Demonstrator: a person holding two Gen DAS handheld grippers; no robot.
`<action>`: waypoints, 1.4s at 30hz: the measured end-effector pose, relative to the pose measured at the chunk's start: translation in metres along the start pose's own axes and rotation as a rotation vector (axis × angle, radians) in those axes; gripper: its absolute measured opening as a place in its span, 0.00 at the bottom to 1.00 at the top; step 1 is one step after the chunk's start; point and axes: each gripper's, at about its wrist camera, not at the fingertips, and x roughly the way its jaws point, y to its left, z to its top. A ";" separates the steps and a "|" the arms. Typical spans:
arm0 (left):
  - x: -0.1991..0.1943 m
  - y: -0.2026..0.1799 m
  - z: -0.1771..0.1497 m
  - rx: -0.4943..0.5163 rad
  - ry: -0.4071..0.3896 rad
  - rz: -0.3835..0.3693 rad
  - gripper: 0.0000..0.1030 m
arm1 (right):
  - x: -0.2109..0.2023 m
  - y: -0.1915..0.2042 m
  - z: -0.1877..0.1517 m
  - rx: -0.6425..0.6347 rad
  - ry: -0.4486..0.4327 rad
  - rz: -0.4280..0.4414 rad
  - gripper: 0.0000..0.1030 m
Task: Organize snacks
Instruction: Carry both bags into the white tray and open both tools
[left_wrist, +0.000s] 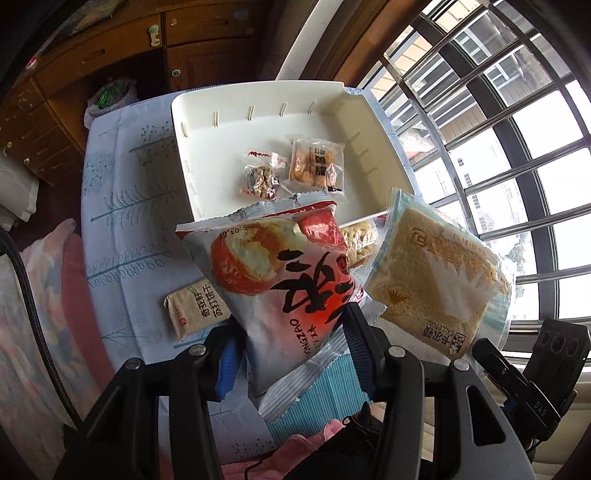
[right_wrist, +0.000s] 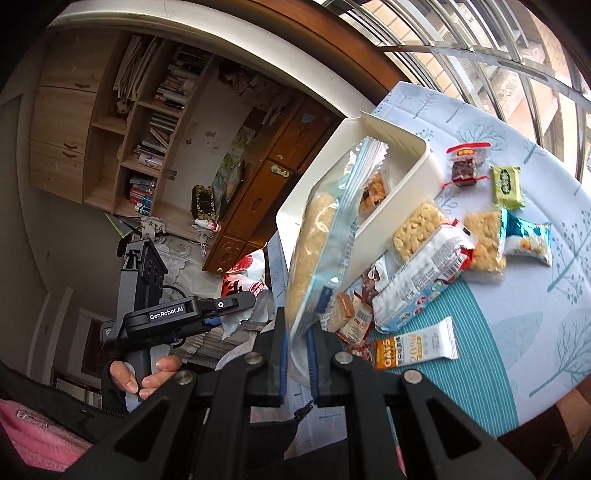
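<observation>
Hidden and cut-off parts

The red snack bag (left_wrist: 291, 280) covers part of the puffed rice bar (left_wrist: 360, 240); book spines (right_wrist: 162, 122) are too small to read.

Daylight floods through a barred window (left_wrist: 498, 129) beside wooden drawers (left_wrist: 92, 66) and a bookshelf (right_wrist: 147, 129).

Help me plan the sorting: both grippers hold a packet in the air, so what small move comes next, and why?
Probably carry the red-and-white bun packet in the left gripper forward over the white bin and lower it in. The bin already holds two snacks and has room.
</observation>
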 end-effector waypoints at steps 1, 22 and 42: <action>0.001 -0.001 0.005 -0.004 -0.004 0.004 0.49 | 0.004 0.001 0.007 -0.009 0.005 0.004 0.08; 0.063 0.016 0.078 -0.199 -0.092 0.055 0.49 | 0.123 -0.013 0.118 -0.173 0.258 0.003 0.09; 0.094 0.012 0.077 -0.246 -0.097 0.116 0.61 | 0.186 -0.024 0.147 -0.360 0.421 -0.183 0.30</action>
